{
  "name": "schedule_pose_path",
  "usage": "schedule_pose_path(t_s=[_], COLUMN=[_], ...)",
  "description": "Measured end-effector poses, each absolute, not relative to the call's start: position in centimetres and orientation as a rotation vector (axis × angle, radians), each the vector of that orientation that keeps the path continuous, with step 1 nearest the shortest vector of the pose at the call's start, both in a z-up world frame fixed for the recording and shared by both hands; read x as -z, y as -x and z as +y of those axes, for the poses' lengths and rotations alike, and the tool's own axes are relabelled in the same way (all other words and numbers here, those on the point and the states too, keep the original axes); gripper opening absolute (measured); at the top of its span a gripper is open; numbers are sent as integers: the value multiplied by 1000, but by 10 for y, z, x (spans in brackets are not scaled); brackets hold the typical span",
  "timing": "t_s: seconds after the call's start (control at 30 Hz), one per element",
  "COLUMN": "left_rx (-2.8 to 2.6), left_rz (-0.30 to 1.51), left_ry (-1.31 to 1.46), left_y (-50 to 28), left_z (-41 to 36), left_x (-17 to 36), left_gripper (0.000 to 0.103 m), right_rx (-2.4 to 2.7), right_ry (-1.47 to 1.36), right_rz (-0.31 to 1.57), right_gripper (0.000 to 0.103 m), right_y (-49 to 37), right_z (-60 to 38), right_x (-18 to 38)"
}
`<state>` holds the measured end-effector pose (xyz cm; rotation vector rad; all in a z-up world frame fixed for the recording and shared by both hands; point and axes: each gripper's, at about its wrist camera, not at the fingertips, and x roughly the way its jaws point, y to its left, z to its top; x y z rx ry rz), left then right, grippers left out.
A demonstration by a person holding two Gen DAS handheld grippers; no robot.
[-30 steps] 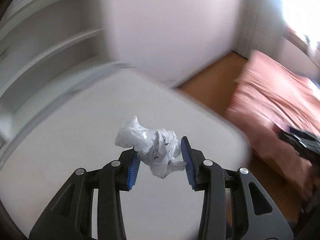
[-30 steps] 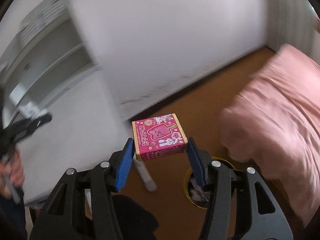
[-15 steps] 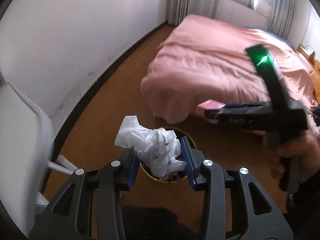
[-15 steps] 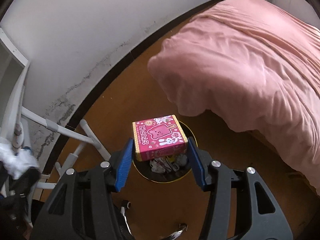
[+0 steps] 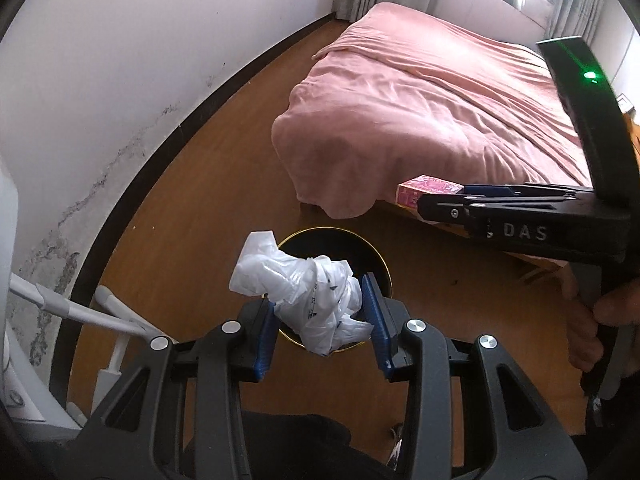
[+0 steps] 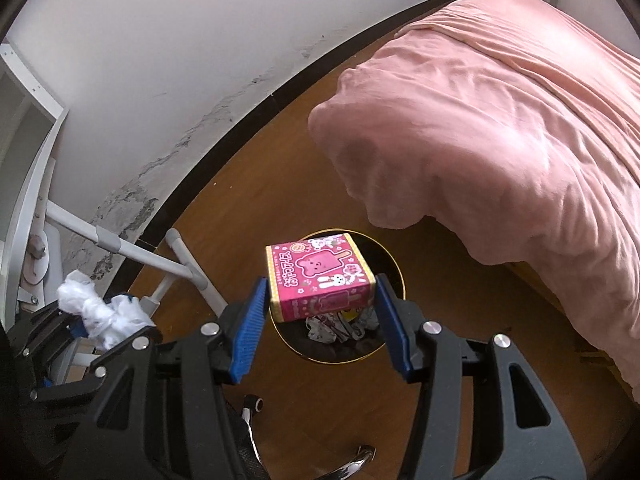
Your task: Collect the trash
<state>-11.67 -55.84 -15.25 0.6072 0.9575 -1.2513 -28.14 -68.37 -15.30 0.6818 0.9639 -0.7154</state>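
You held the crumpled white plastic bag [image 5: 310,300] in the left gripper [image 5: 320,320], jaws clamped, and the pink cardboard popsicle box [image 6: 320,276] in the right gripper [image 6: 318,320], jaws clamped. Both hung above the round black gold-rimmed wastebasket [image 6: 394,276], at 12 o'clock of each gripper, positioned for release.

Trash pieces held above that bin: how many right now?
2. A crumpled white plastic bag sits in the left gripper; a pink ice-cream box in the right gripper. Both hang over the round black gold-rimmed bin, which holds more wrappers, perhaps partly hidden.
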Motion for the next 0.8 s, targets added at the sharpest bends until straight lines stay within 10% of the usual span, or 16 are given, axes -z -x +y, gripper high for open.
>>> schedule_pose_path(t_s=[0.23, 0.3, 0.8], left_rx=[1247, 1256, 1244], left_rz=[957, 959, 908], left_ry=[-600, -592, -535], left_y=[117, 117, 103], left_z=[-569, -572, -532], left_x=[155, 153, 90], left_gripper=[42, 60, 84], right_rx=[716, 714, 689], right_ry=[-690, -693, -557], right_rz=[921, 908, 819], right_gripper=[56, 68, 74], right_y=[282, 282, 258], right_z=[-680, -681, -653], right_x=[144, 141, 68])
